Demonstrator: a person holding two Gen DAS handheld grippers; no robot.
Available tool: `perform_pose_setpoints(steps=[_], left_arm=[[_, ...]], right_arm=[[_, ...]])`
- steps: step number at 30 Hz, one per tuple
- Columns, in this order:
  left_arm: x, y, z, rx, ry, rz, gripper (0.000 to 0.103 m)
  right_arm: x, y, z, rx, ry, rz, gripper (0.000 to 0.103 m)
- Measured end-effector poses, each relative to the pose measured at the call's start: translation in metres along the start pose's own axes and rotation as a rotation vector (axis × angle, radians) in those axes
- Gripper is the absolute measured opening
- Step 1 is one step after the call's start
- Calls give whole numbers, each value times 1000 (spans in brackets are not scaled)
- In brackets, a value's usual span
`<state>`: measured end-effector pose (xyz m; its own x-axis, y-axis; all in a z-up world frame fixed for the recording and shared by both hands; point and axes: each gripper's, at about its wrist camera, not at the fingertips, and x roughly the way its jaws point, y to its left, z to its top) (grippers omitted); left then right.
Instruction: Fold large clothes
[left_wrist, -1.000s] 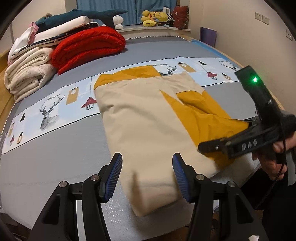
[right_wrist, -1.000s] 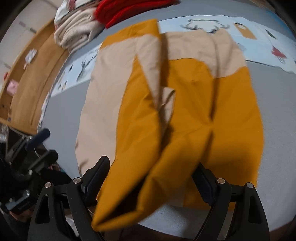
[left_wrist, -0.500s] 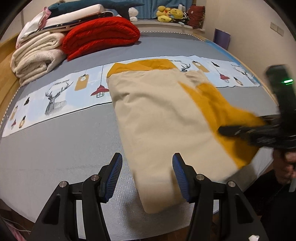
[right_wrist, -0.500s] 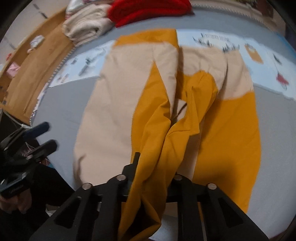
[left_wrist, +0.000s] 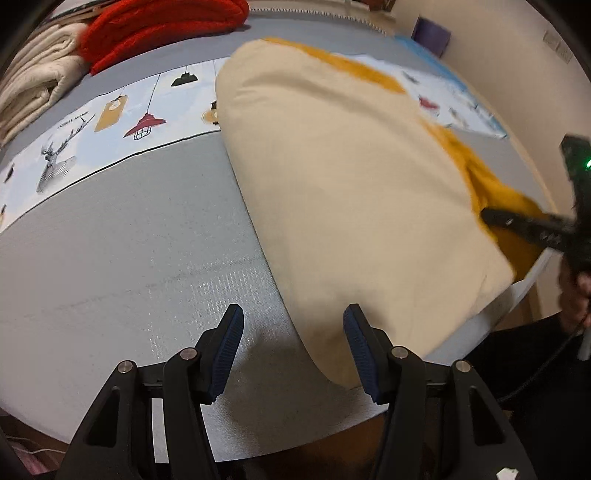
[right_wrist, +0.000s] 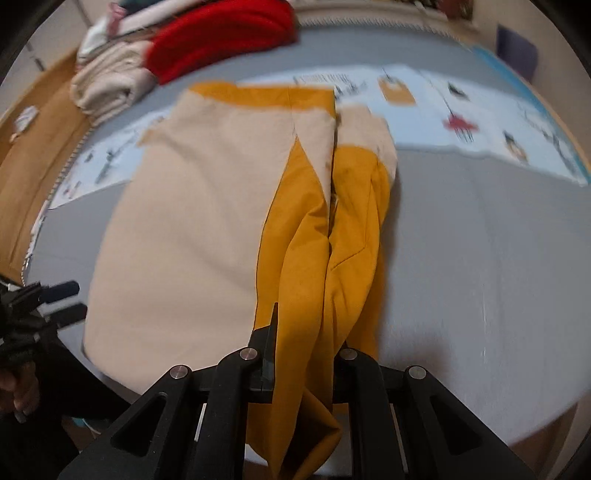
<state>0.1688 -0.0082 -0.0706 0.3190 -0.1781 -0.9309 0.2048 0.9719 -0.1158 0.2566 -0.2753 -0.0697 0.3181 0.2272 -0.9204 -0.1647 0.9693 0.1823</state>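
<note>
A large cream and mustard garment (left_wrist: 351, 184) lies spread on the grey bed (left_wrist: 110, 240). My left gripper (left_wrist: 293, 347) hovers open low over its near cream corner, and that corner lies between the jaws against the right pad (left_wrist: 356, 347). In the right wrist view, my right gripper (right_wrist: 303, 354) is shut on a bunched mustard flap (right_wrist: 325, 240) of the garment (right_wrist: 192, 221), lifted off the bed. The same gripper (left_wrist: 495, 219) shows at the right edge of the left wrist view, with mustard cloth in it. The left gripper (right_wrist: 55, 299) appears at the far left.
A red blanket (left_wrist: 159, 26) and folded cream blankets (left_wrist: 33, 85) are stacked at the far left of the bed. A printed strip (left_wrist: 92, 122) with deer and lamps crosses the cover. The bed's near edge runs just under both grippers. A wall stands on the right.
The right gripper closed on the mustard flap and drew it up and across toward the cream side. The left gripper sank and tipped down toward the garment's near corner.
</note>
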Motion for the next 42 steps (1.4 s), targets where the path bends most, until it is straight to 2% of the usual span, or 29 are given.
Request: perform_pose_setpoints(steps=[2,4,8,9,11,13,14,15,19,21,27,30,32,33,34,36,37,38,40,42], left_arm=[[-5,-2,3,2,-31,10,52],[-13,-2,6,-14,-68,-17,52],[-15,-5,6,-12,-76,-49,52],[-8,-9,4,5,-47,-44,54],[11,-14,3,27,38,-42,57],[23,-15,1,22,93,-40,58],[26,-14,1,11,101,-33,58],[24,-14,2,8,98,-30,58],[21,-19,5,9,94,-38,58],[21,-21,7,-2,98,-54,58],[12,-9,21,-70,60,-83,58],[12,2,36,-127,54,-99,58],[10,7,46,-146,46,-116,61],[11,10,52,-152,42,-122,65],[10,13,61,-157,31,-127,68],[13,18,74,-162,23,-129,74],[17,22,80,-170,27,-133,75],[24,27,86,-189,40,-147,77],[42,40,96,-241,89,-197,79],[64,53,104,-306,155,-244,79]], right_arm=[[-7,3,2,-3,-24,8,13],[-18,7,4,-16,-76,21,13],[-41,14,3,-72,-190,69,13],[-36,14,2,-84,-171,37,13],[-10,8,-1,-67,-50,-36,13],[9,0,0,-25,37,-49,14],[12,-2,1,-19,47,-49,14],[11,-2,2,-26,41,-52,15],[5,0,1,-47,20,-121,30],[6,-3,-4,-34,33,-112,36],[36,-22,-18,-21,203,-151,36],[31,-28,-13,14,186,-126,36],[16,-32,-4,38,110,-109,36],[4,-35,2,54,51,-97,36],[-8,-39,7,74,-15,-84,40],[-24,-44,16,113,-108,-58,55],[-26,-46,20,125,-129,-47,71],[-25,-46,25,133,-129,-33,82],[-5,-49,32,140,-59,15,83],[30,-53,39,174,78,52,83]])
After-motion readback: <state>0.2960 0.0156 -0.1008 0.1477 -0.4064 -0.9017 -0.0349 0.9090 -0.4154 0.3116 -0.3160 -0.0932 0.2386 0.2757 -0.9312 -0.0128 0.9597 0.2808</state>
